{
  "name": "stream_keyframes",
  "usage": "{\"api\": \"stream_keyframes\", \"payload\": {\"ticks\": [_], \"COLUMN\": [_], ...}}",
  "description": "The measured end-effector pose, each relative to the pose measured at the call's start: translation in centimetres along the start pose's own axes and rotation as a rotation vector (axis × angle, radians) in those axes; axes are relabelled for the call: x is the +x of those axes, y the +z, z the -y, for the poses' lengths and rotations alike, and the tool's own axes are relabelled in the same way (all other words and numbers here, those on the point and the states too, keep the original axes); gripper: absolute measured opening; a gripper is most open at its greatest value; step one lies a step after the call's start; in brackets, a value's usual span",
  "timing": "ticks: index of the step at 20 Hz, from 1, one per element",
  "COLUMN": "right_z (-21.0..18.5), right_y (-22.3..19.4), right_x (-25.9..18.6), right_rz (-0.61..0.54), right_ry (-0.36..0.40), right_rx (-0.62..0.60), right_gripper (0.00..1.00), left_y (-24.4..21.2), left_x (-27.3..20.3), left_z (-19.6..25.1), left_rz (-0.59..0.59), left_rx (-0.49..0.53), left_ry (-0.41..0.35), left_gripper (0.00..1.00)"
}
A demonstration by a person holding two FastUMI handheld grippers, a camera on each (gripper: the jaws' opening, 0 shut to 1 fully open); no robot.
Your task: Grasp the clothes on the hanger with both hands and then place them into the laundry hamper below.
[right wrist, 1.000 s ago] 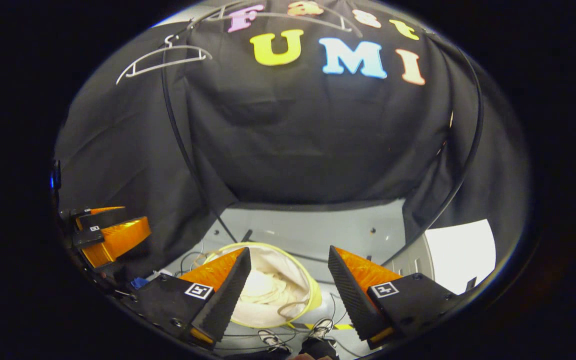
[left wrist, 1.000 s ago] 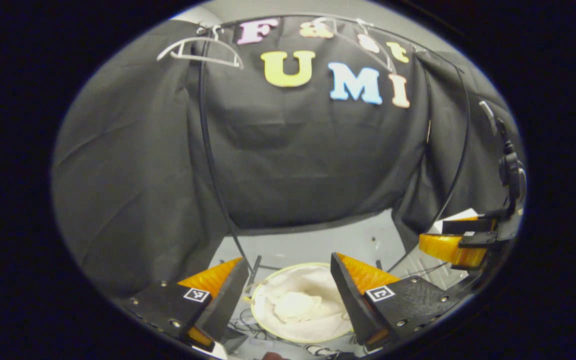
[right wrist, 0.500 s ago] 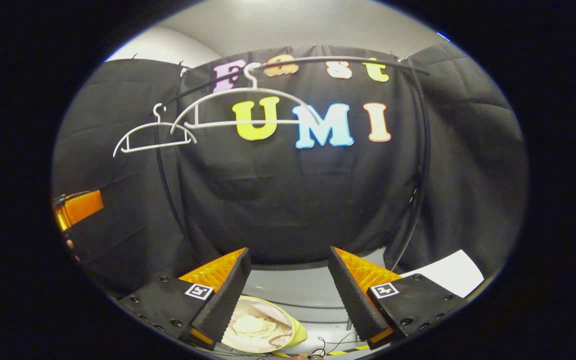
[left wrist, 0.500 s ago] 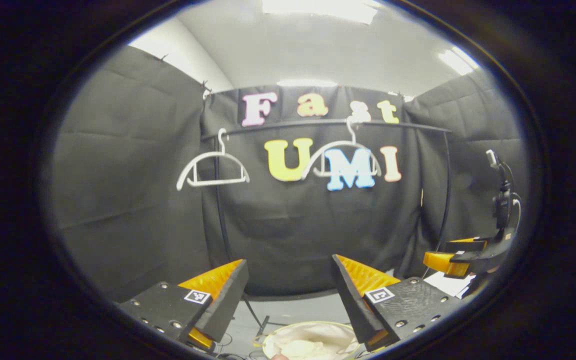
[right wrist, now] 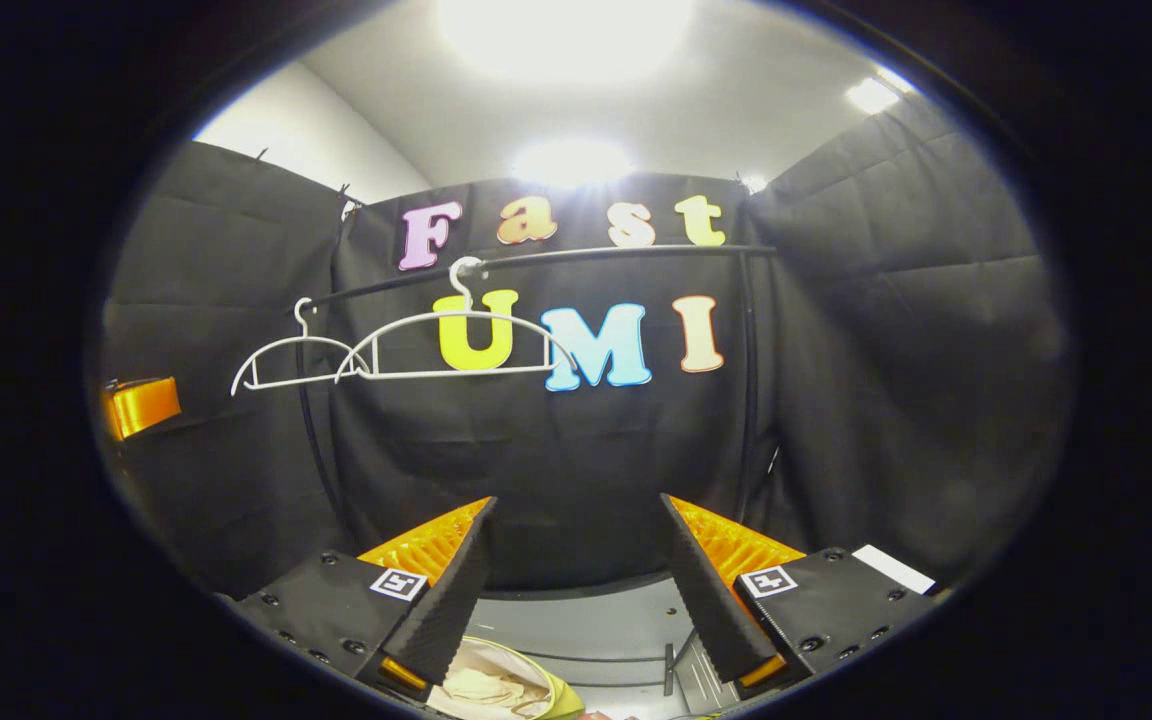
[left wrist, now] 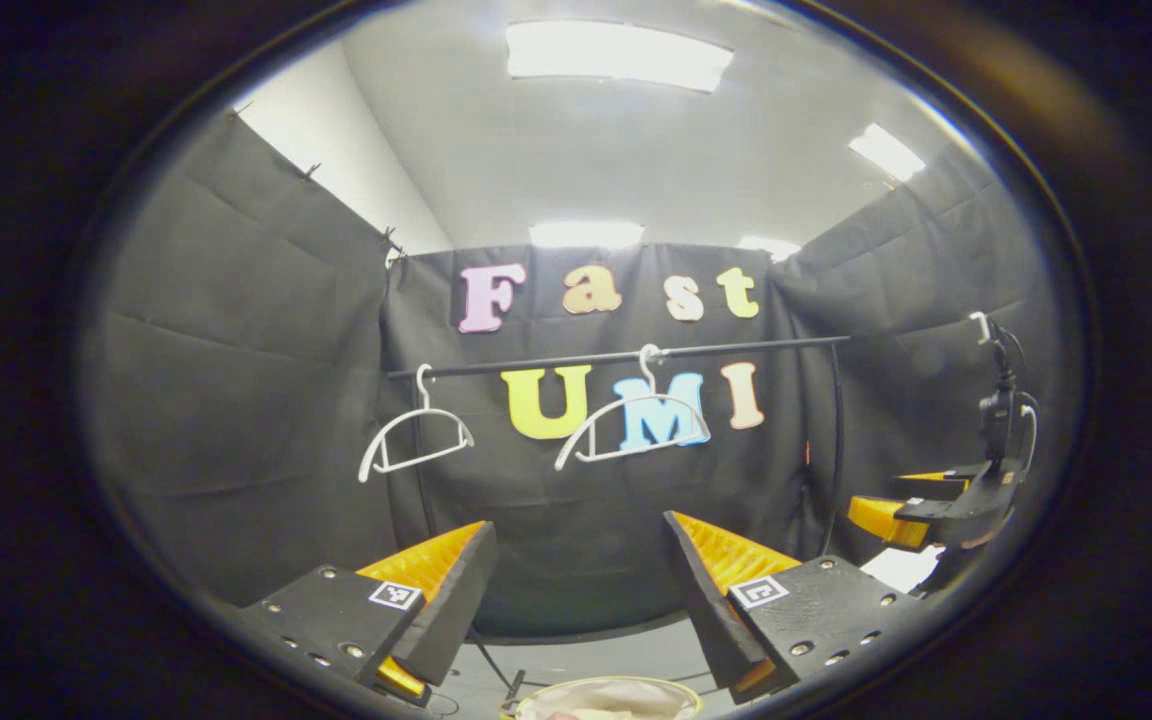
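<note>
Clothes lie pale and crumpled in laundry hamper, low and near, below my tongs. Two white hangers on far rail: left hanger, right hanger, both bare. My left gripper spread wide, gripping nothing. My right gripper likewise spread, nothing held.

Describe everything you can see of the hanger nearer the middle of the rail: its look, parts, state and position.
The middle hanger is a thin white frame, plastic by its look: a curved hook on top, arched shoulders, a straight crossbar joined by short struts. It is bare, with no clothing on it. Its hook rests over the dark rail, and it hangs slightly tilted beside a second white hanger. Nothing else touches it.
</note>
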State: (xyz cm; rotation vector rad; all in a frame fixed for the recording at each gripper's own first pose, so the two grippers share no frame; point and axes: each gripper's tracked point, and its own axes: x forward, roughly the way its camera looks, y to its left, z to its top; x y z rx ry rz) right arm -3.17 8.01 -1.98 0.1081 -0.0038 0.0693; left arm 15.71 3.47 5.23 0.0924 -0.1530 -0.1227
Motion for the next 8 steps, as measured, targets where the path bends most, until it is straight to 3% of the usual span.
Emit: {"api": "stream_keyframes", "payload": {"ticks": [2, 3, 4, 7, 8], "right_z": [1.0, 1.6, 2.4, 2.7, 2.7], "right_y": [0.5, 0.6, 0.5, -0.8, -1.3], "right_x": [-1.0, -1.3, -1.4, -1.8, -1.9], "right_rz": [0.020, 0.022, 0.020, 0.006, -0.006], "right_ry": [-0.025, -0.043, -0.064, -0.077, -0.077], "right_rx": [-0.020, -0.041, -0.052, -0.045, -0.041], "right_gripper": [0.92, 0.98, 0.92, 0.92, 0.98], "left_y": [-0.6, -1.2, -1.5, -2.3, -2.5], "left_x": [-1.8, -2.2, -2.5, -2.3, -2.2], "left_z": [1.5, 1.8, 2.0, 1.8, 1.6], "left_rz": [-0.021, -0.033, -0.038, -0.042, -0.048], "left_rx": [-0.013, -0.020, -0.028, -0.050, -0.054], "left_ry": [-0.006, -0.005, -0.003, 0.011, 0.015], "left_gripper": [0.96, 0.96, 0.96, 0.96, 0.96]}}
